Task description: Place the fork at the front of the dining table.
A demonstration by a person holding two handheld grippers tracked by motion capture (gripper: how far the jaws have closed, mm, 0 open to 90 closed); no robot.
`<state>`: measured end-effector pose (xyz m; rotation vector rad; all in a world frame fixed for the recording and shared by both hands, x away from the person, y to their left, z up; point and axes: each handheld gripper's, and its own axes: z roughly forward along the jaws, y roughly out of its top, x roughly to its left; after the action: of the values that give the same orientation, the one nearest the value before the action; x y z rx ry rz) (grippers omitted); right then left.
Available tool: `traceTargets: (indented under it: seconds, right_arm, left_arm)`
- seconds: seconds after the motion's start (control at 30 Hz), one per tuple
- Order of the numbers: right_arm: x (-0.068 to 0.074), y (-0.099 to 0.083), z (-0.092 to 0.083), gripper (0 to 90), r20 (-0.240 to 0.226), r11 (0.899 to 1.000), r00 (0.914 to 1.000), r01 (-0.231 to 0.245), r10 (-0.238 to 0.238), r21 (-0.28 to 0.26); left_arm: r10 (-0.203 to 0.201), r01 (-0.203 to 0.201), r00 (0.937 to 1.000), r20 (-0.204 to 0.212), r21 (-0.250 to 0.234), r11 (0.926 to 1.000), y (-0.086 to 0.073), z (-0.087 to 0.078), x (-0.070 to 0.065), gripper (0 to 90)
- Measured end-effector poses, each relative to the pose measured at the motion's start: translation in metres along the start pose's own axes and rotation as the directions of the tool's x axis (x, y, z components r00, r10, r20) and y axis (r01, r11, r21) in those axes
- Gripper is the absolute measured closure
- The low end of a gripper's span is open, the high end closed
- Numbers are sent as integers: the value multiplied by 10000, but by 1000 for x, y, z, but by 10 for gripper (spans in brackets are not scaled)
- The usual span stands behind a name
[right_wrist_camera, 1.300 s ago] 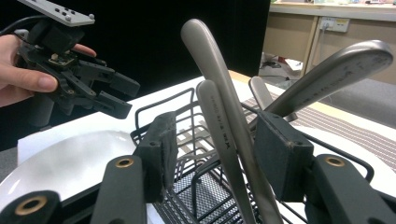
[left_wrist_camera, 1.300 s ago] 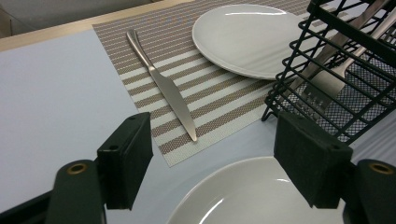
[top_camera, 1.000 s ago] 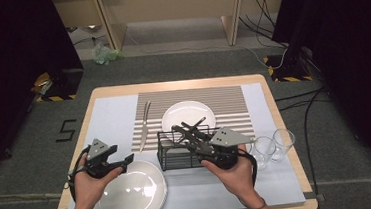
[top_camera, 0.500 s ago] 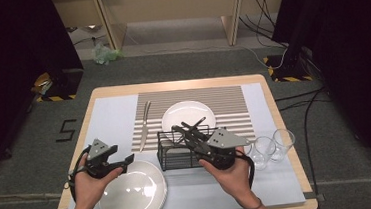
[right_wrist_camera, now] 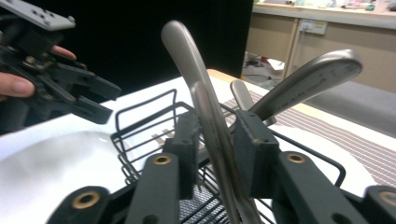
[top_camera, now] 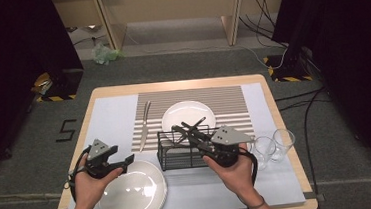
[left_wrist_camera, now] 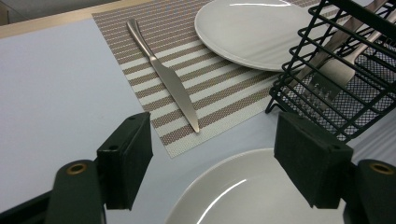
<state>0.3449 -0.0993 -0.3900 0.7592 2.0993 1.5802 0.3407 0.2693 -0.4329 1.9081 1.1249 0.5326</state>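
A black wire basket (top_camera: 171, 158) stands mid-table with several pieces of cutlery upright in it. My right gripper (top_camera: 188, 136) reaches into its top from the right. In the right gripper view its jaws have just been closing around a steel cutlery handle (right_wrist_camera: 208, 112); the right gripper (right_wrist_camera: 217, 135) has a pad close on each side of the handle, and I see no firm press. My left gripper (top_camera: 128, 162) hovers open over the far rim of the near white plate (top_camera: 133, 196). Nothing lies between the left gripper's (left_wrist_camera: 217, 154) pads.
A second white plate (top_camera: 188, 113) sits on the striped placemat (top_camera: 223, 101) behind the basket, with a table knife (top_camera: 145, 125) to its left. Two clear glasses (top_camera: 274, 145) stand right of my right hand. A fork (left_wrist_camera: 327, 79) leans inside the basket (left_wrist_camera: 322, 100).
The right gripper's jaws stand closer together at the basket's top. Both hands have kept their place.
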Motion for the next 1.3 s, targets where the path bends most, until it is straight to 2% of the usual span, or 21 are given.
traceTargets:
  seconds: [0.17,0.53,0.97,1.3]
  right_arm:
    - [0,1,-2,754,-55,10000,10000,-28,28,11]
    - [0,-1,-2,781,473,9988,9982,341,-358,349]
    - [0,-6,0,820,791,9953,9941,693,-745,673]
    - [-1,-4,-1,846,825,9926,9918,906,-972,803]
  left_arm:
    - [-9,9,10000,13,19,10000,0,0,0,274]
    - [-14,14,10000,28,-18,10000,0,-1,0,274]
    - [1,-1,10000,31,-5,10000,0,0,0,274]
    - [-29,29,10000,8,3,10000,-1,0,1,274]
